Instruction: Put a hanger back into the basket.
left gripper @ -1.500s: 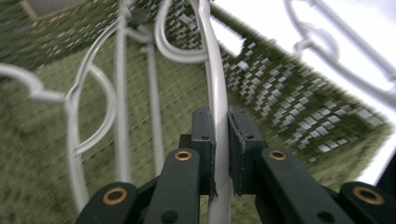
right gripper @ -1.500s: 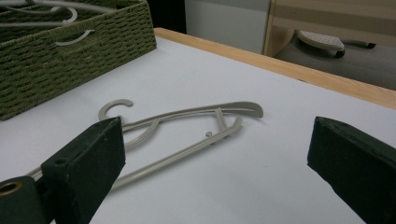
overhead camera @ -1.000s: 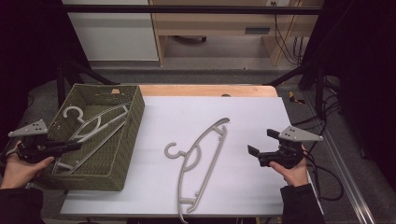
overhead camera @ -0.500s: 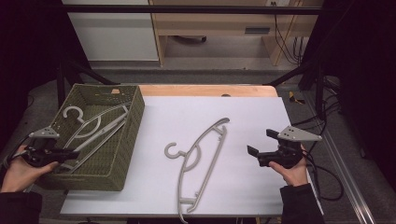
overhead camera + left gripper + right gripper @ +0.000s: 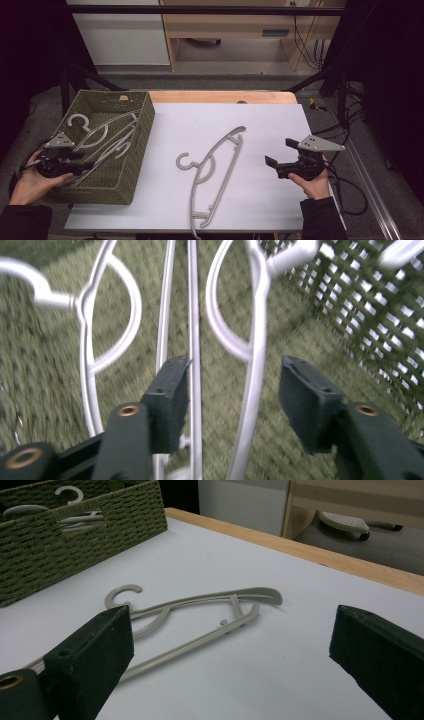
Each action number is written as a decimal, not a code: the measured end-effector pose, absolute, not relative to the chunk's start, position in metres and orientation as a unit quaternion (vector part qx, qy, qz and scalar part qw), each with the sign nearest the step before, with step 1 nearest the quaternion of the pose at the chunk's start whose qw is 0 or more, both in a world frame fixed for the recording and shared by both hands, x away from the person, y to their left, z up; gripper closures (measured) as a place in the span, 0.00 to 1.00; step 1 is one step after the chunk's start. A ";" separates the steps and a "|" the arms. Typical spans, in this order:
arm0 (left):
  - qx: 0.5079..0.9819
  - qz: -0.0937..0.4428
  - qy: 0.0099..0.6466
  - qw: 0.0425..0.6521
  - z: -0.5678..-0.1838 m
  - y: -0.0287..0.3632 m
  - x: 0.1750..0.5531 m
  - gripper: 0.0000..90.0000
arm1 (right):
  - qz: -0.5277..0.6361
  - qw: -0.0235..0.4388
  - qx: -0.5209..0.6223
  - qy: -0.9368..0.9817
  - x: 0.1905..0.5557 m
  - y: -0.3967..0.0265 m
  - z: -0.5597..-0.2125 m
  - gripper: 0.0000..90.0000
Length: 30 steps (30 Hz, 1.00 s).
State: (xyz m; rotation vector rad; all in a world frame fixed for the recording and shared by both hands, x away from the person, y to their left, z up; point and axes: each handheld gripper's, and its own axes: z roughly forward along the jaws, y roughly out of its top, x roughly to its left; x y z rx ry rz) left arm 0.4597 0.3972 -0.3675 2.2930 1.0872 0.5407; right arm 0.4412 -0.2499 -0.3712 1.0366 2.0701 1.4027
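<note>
As your left gripper's (image 5: 75, 167) jaws spread, hangers (image 5: 255, 365) lay loose in the basket (image 5: 131, 145).
Your right gripper (image 5: 280, 165) waited wide-jawed beside the tabletop (image 5: 280, 125) hanger (image 5: 215, 170).

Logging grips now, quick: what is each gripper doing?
Left gripper: jaws have just been opening, open around hanger bars in the basket, not pressing.
Right gripper: open, holding nothing.

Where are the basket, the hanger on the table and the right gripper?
basket (image 5: 131, 150): high view, its right woven wall.
hanger (image 5: 220, 150): high view, its long upper arm.
right gripper (image 5: 280, 156): high view, midway between its two black jaw tips.
</note>
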 end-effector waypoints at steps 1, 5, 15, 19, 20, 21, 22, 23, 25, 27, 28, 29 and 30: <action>0.851 0.201 0.403 0.270 -0.368 0.397 0.460 0.43 | 0.506 0.216 0.373 0.747 0.441 -0.250 -0.371 0.05; 0.856 0.210 0.400 0.250 -0.370 0.381 0.468 0.42 | 0.507 0.215 0.372 0.747 0.441 -0.250 -0.371 0.05; 0.867 0.189 0.419 0.191 -0.384 0.371 0.478 0.64 | 0.507 0.215 0.373 0.747 0.441 -0.250 -0.371 0.05; 0.875 0.178 0.421 0.161 -0.388 0.368 0.480 0.78 | 0.507 0.216 0.371 0.747 0.441 -0.250 -0.371 0.05; 0.875 0.178 0.421 0.161 -0.388 0.368 0.480 0.78 | 0.507 0.215 0.373 0.747 0.441 -0.250 -0.371 0.05; 0.876 0.175 0.423 0.155 -0.387 0.367 0.479 0.79 | 0.507 0.216 0.372 0.747 0.441 -0.250 -0.371 0.05; 0.876 0.175 0.423 0.155 -0.387 0.367 0.479 0.79 | 0.507 0.216 0.372 0.747 0.441 -0.250 -0.371 0.05; 0.875 0.175 0.425 0.155 -0.386 0.367 0.479 0.80 | 0.507 0.216 0.373 0.746 0.441 -0.251 -0.371 0.05; 0.872 0.176 0.430 0.156 -0.385 0.367 0.478 0.82 | 0.507 0.216 0.372 0.747 0.441 -0.251 -0.371 0.05; 0.868 0.183 0.432 0.164 -0.381 0.369 0.476 0.83 | 0.507 0.215 0.373 0.747 0.441 -0.250 -0.371 0.05; 0.860 0.196 0.436 0.178 -0.374 0.373 0.474 0.85 | 0.506 0.216 0.372 0.748 0.441 -0.250 -0.371 0.05; 0.860 0.196 0.436 0.178 -0.374 0.373 0.474 0.87 | 0.506 0.216 0.372 0.748 0.441 -0.250 -0.371 0.05; 0.856 0.197 0.438 0.190 -0.371 0.376 0.473 0.87 | 0.505 0.215 0.373 0.748 0.441 -0.250 -0.371 0.05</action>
